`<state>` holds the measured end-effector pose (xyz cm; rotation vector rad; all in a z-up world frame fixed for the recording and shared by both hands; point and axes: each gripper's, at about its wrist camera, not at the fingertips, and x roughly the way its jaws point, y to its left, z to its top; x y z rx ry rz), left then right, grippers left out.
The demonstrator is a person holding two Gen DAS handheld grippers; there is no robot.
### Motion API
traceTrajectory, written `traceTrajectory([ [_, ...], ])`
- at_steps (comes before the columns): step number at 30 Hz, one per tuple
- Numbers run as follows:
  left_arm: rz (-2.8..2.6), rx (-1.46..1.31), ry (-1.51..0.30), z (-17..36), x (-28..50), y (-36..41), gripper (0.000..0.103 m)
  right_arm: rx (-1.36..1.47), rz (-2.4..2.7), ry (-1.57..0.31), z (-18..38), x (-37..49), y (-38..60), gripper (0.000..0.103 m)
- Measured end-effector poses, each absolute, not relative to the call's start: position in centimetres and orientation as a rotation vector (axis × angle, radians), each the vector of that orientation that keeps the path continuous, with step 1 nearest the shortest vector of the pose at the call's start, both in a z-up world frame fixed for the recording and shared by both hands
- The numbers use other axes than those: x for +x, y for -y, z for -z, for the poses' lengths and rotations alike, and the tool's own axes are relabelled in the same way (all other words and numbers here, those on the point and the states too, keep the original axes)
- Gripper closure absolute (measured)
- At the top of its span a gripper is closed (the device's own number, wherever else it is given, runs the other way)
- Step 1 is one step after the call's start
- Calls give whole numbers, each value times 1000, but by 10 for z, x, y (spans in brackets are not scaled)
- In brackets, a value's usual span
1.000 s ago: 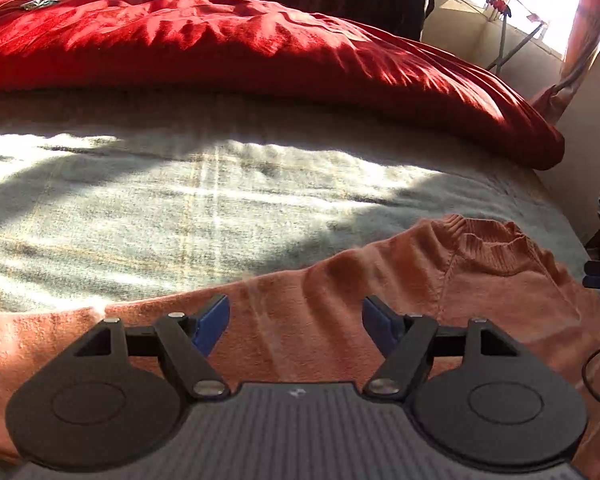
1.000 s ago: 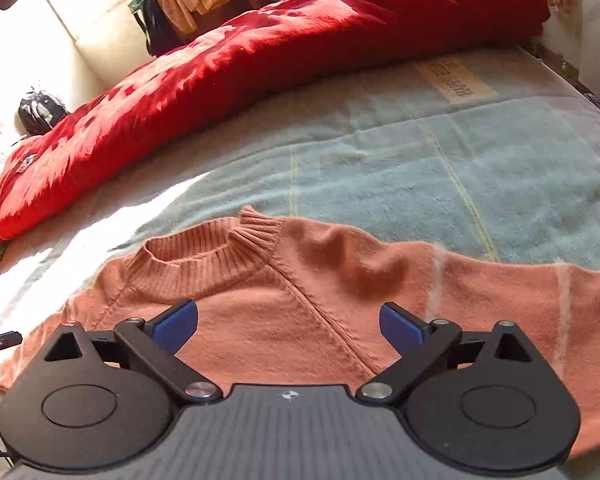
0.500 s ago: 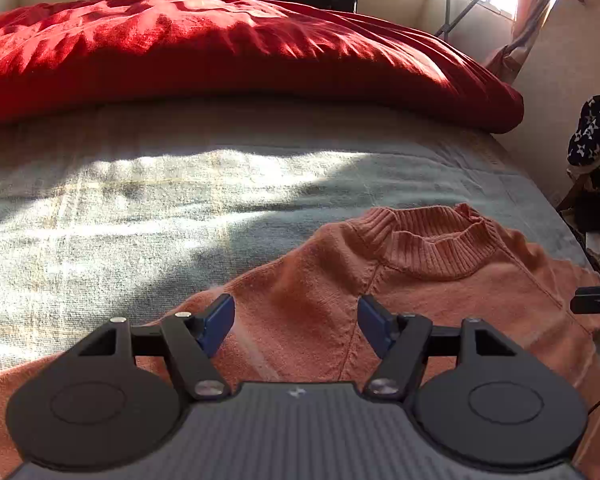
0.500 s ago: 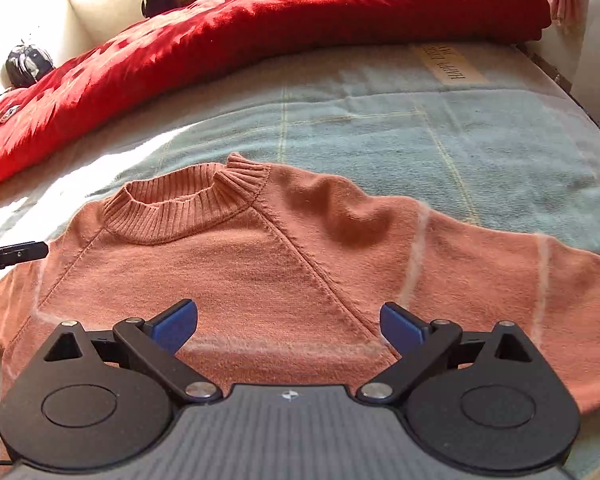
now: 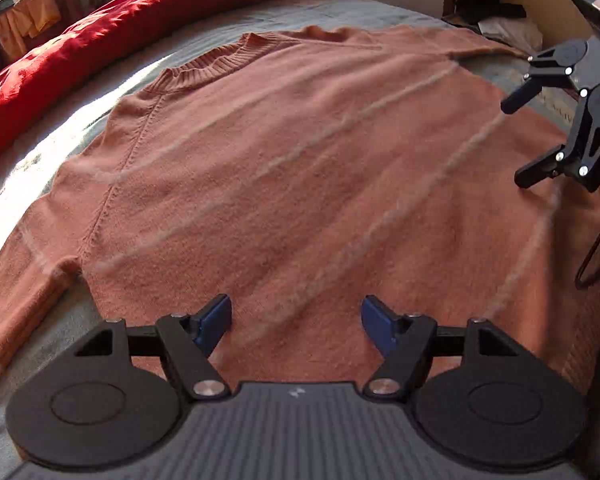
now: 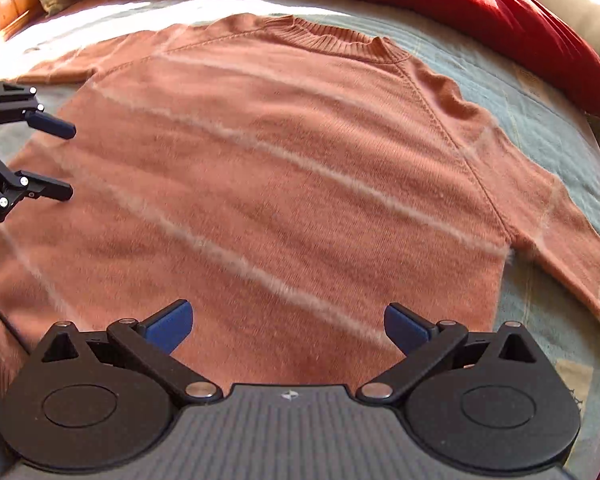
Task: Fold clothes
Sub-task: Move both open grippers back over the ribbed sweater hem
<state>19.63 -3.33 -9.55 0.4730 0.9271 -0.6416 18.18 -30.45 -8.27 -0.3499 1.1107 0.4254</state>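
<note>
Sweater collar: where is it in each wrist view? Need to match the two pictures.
Left wrist: collar at upper left, above the sweater body, next to the red duvet.
Right wrist: collar at top, right of centre, below the red duvet.
Shared landmark: the red duvet along the far side of the bed, just beyond the collar in both views.

You have a pale grey-green woven blanket covering the bed, a thick red duvet bunched along its far edge, orange garments hanging beyond.
</note>
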Motion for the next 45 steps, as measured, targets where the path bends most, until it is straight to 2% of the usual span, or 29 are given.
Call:
traceTrajectory([
  [4, 621, 483, -995, 87, 178, 28, 31, -452, -447, -1208, 92, 138, 309, 0],
  [10, 701, 493, -929, 81, 176, 55, 31, -339, -505, -1150, 84, 143, 289, 0],
  [13, 706, 521, -970, 96, 176, 62, 28, -279, -500, -1181, 99, 147, 283, 0],
  [17, 626, 430, -1043, 97, 181, 35, 19, -284, -473, -1189, 97, 119, 307, 0],
  [24, 645, 441, -1032, 98, 184, 45, 19, -267, -660, -1159, 77, 106, 292, 0],
  [30, 652, 422, -1031, 100, 185, 46, 18, -364, -869, -1064, 103, 127, 248, 0],
  [33, 657, 430, -1038, 98, 185, 45, 18, -322, -888, -1076, 104, 133, 251, 0],
  [41, 646, 423, -1070, 93, 171, 36, 18, -323, -899, -1311, 99, 87, 287, 0],
  [43, 658, 436, -1060, 86, 167, 39, 20, -299, -873, -1319, 93, 94, 285, 0],
  [45, 708, 432, -994, 76, 165, 49, 20, -275, -848, -1250, 84, 103, 279, 0],
])
